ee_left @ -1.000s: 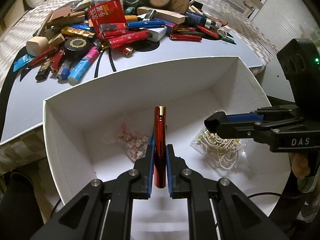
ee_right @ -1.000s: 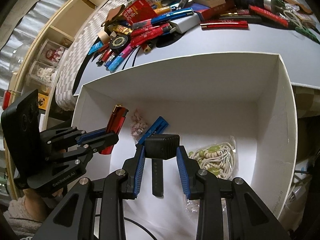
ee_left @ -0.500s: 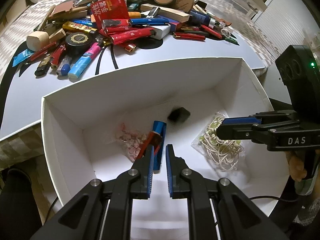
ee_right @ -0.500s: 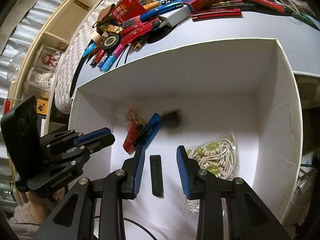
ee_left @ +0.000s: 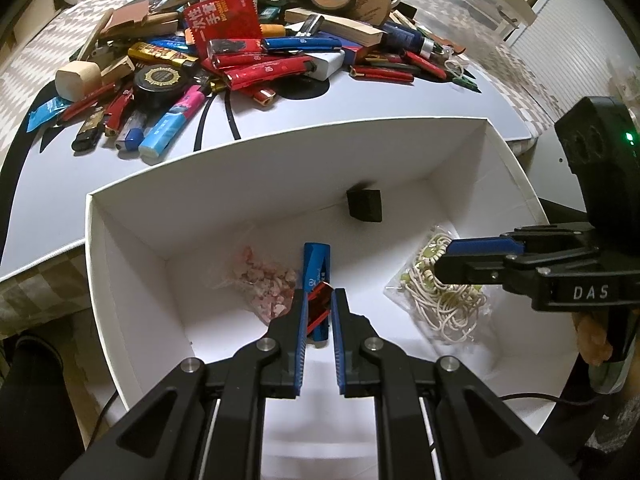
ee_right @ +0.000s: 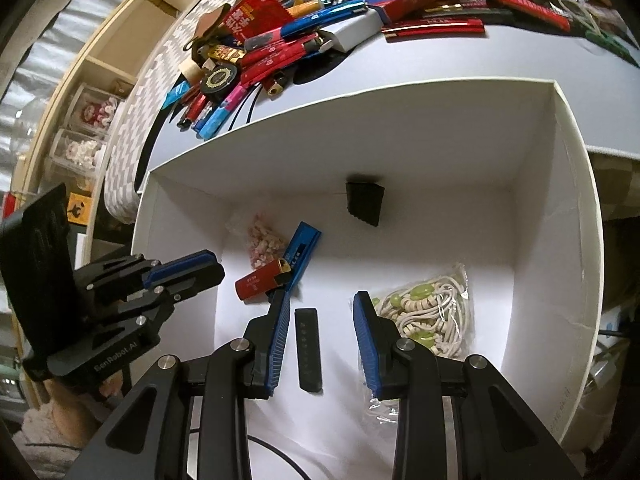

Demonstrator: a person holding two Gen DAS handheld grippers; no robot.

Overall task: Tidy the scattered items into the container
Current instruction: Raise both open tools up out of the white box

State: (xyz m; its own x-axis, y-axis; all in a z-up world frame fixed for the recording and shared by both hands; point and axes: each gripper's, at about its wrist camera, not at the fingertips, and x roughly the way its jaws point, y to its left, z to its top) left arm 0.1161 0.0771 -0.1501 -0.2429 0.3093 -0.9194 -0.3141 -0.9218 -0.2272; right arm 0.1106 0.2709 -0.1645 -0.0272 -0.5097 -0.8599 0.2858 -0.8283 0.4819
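Both tools had let go within the last second. The left tool [ee_left: 319, 312], which a second before had pinched the red lighter [ee_right: 262, 280], now hung empty over the white box [ee_right: 576, 240], its jaws a narrow gap apart. The lighter lay flat on the box floor, touching the blue case [ee_right: 302, 250] and just beside the pink sweet bag [ee_right: 262, 240]. The right tool [ee_right: 320, 332], which had carried the black block [ee_right: 365, 204], stood spread wide and empty; the block had come to rest against the box's far wall (half a second earlier it was only a blur in mid-fall).

Also on the box floor were the bead-and-cord bag [ee_right: 424, 316], toward the right wall, and a thin black strip [ee_right: 308, 348] between the right tool's jaws, neither of which had shifted.

For the task, that made two more items inside the box, and both tools free. Beyond the box's far wall, though, the heap of pens, lighters and packets [ee_left: 248, 52] on the grey surface [ee_left: 360, 108] was large, so by my reckoning most of the tidying remained.
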